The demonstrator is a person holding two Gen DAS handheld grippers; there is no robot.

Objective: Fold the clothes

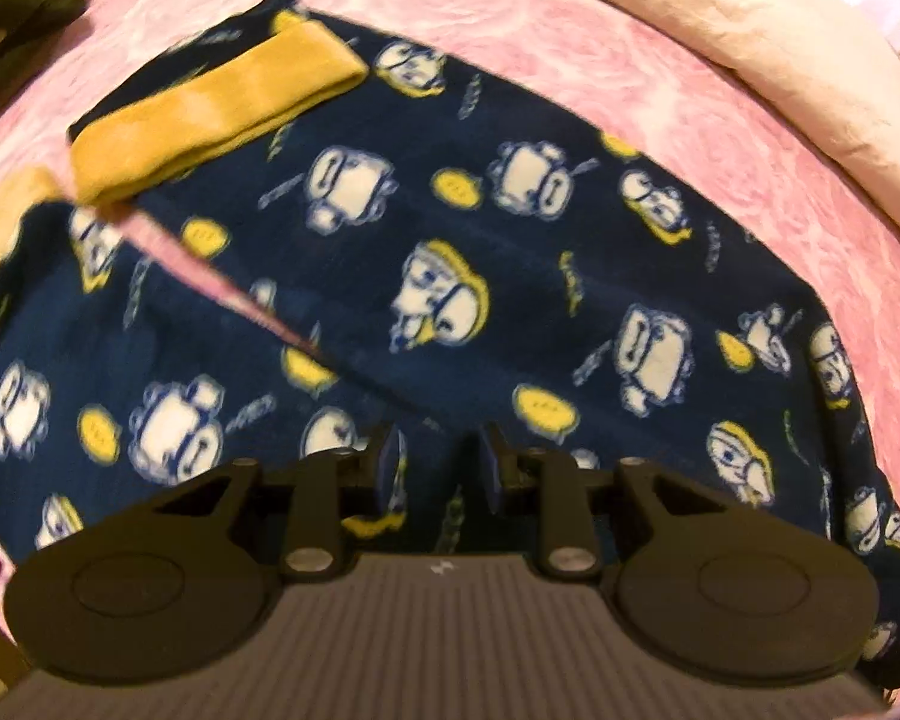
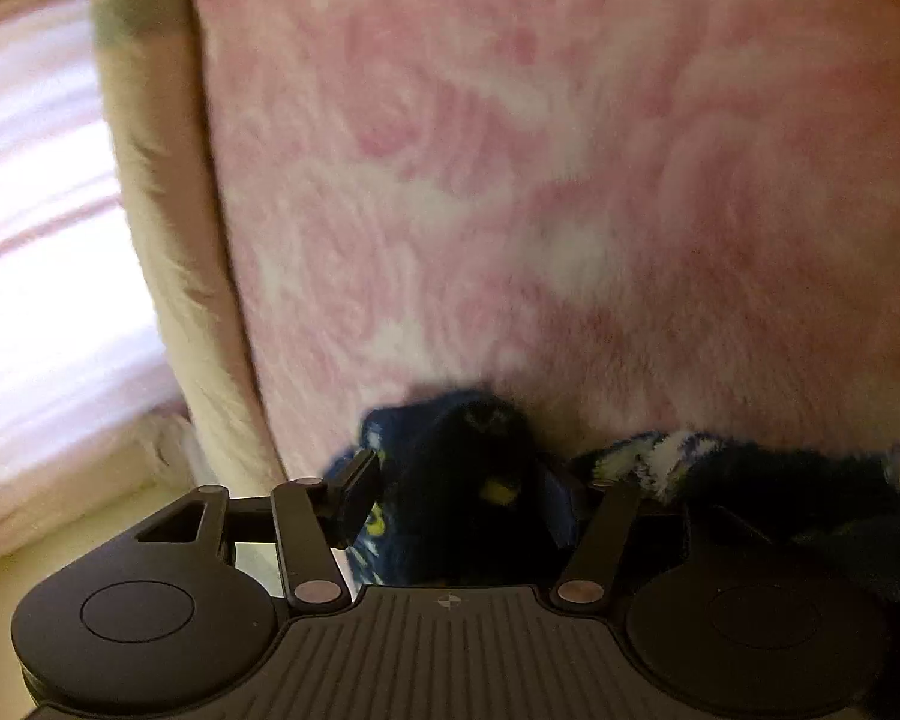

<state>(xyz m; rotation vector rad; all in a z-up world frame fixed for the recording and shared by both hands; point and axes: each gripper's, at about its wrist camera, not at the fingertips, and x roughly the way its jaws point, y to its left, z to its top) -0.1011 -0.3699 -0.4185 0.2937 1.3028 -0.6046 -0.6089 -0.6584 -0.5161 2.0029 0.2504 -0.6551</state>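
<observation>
Navy fleece pants [image 1: 510,276] with a white and yellow cartoon print lie spread on the pink blanket [image 1: 660,90]. One yellow cuff [image 1: 210,114] is folded back at the upper left, and a second yellow cuff [image 1: 6,228] shows at the left edge. My left gripper [image 1: 441,468] hovers open over the near part of the pants with nothing between its fingers. In the right wrist view a bunched edge of the navy pants [image 2: 462,480] sits between the widely spread fingers of my right gripper [image 2: 459,504]. The fabric trails off to the right.
A cream quilt [image 1: 780,60] runs along the far right of the bed. A dark garment [image 1: 12,6] lies at the top left corner. In the right wrist view the cream quilt edge [image 2: 168,240] borders the pink blanket [image 2: 570,180].
</observation>
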